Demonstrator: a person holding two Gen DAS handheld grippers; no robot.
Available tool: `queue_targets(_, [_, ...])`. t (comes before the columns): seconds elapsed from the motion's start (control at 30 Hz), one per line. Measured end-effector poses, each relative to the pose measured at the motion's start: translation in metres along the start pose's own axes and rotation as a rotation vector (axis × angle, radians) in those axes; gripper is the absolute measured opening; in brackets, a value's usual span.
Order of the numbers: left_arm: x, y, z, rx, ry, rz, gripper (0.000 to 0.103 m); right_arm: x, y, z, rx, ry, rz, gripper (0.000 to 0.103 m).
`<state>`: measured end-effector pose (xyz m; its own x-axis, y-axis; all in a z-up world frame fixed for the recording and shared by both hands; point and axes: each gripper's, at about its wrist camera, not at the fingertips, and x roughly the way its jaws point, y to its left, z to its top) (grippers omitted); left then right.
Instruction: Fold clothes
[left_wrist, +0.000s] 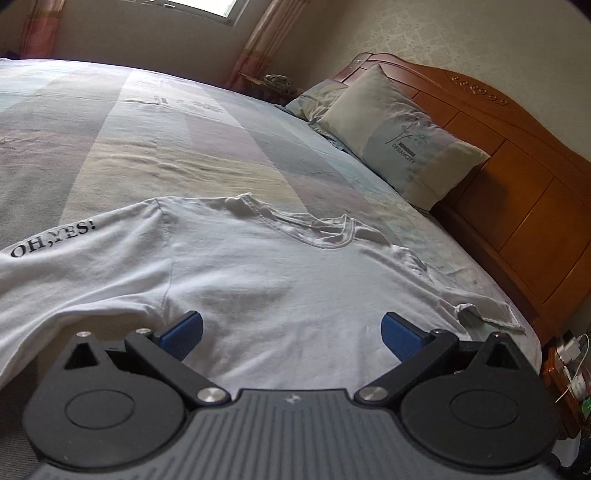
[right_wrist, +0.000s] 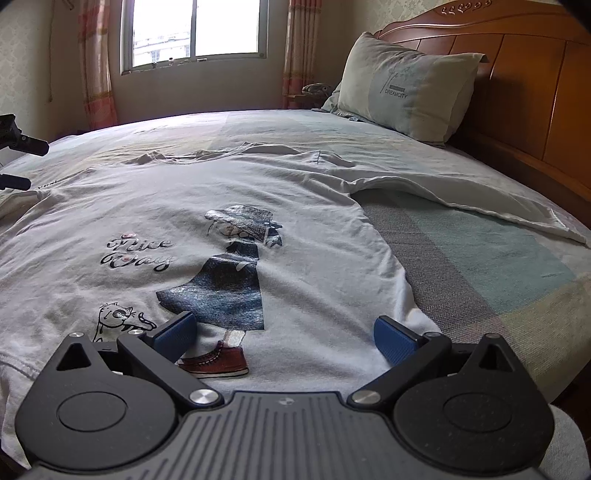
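Shirt (right_wrist: 229, 206) lay spread flat on bed (right_wrist: 480, 266), collar far, hem near. Right gripper (right_wrist: 284, 338) wide over hem; left gripper (left_wrist: 291, 336) wide by sleeve side. Both empty.

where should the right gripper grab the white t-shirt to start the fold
Take the right sleeve of the white t-shirt at its hem edge, coming from the headboard side. It lies spread flat and free on the bedsheet, so the open right gripper can pinch it and swing it inward.

Left gripper (left_wrist: 291, 334) and right gripper (right_wrist: 284, 334), jaws wide apart, empty.
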<state>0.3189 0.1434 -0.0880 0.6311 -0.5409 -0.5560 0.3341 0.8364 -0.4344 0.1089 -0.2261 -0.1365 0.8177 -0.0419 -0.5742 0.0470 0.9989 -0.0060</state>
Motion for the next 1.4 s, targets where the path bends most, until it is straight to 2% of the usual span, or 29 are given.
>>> queue_targets(0.03, [0.011, -0.004, -0.002, 0.005, 0.018, -0.009, 0.102, 0.0, 0.0, 0.0, 0.001, -0.002, -0.002, 0.103])
queue_targets(0.13, [0.031, -0.001, -0.012, -0.002, 0.101, 0.136, 0.1, 0.0, 0.0, -0.001, 0.001, -0.004, -0.002, 0.103])
queue_targets(0.27, [0.009, -0.005, -0.014, -0.043, 0.128, 0.232, 0.102, 0.0, 0.0, -0.001, 0.0, -0.007, 0.0, 0.103])
queue_targets(0.37, [-0.005, -0.004, -0.014, -0.057, 0.159, 0.207, 0.102, 0.0, 0.0, -0.002, 0.002, -0.013, -0.002, 0.103])
queue_targets(0.47, [-0.012, -0.007, -0.01, -0.073, 0.108, 0.11, 0.102, 0.0, 0.001, -0.002, 0.003, -0.016, -0.005, 0.103])
queue_targets(0.53, [-0.003, -0.012, -0.01, -0.067, 0.127, 0.084, 0.102, 0.0, 0.001, -0.001, 0.005, -0.007, -0.009, 0.103])
queue_targets(0.67, [0.02, -0.042, -0.017, 0.057, 0.164, 0.138, 0.102, 0.0, 0.002, 0.004, 0.006, 0.021, -0.017, 0.103])
queue_targets(0.73, [0.023, -0.055, -0.02, 0.108, 0.153, 0.127, 0.102, 0.0, 0.002, 0.01, -0.001, 0.055, -0.011, 0.103])
queue_targets(0.87, [0.032, -0.079, -0.026, 0.185, 0.149, 0.09, 0.102, -0.008, -0.012, 0.031, 0.037, 0.046, 0.037, 0.103])
queue_targets(1.03, [0.057, -0.096, -0.041, 0.247, 0.212, 0.082, 0.102, 0.004, -0.064, 0.066, 0.104, 0.014, -0.022, 0.103])
queue_targets(1.13, [0.061, -0.105, -0.052, 0.355, 0.189, 0.123, 0.102, 0.011, -0.095, 0.087, 0.145, -0.006, -0.057, 0.103])
queue_targets(1.23, [0.061, -0.103, -0.053, 0.356, 0.169, 0.123, 0.102, 0.027, -0.129, 0.1, 0.189, 0.008, -0.086, 0.103])
queue_targets(1.3, [0.061, -0.1, -0.053, 0.352, 0.154, 0.115, 0.102, 0.043, -0.163, 0.103, 0.289, 0.022, -0.065, 0.103])
queue_targets(1.4, [0.062, -0.1, -0.053, 0.359, 0.15, 0.115, 0.102, 0.062, -0.223, 0.097, 0.514, -0.006, -0.056, 0.103])
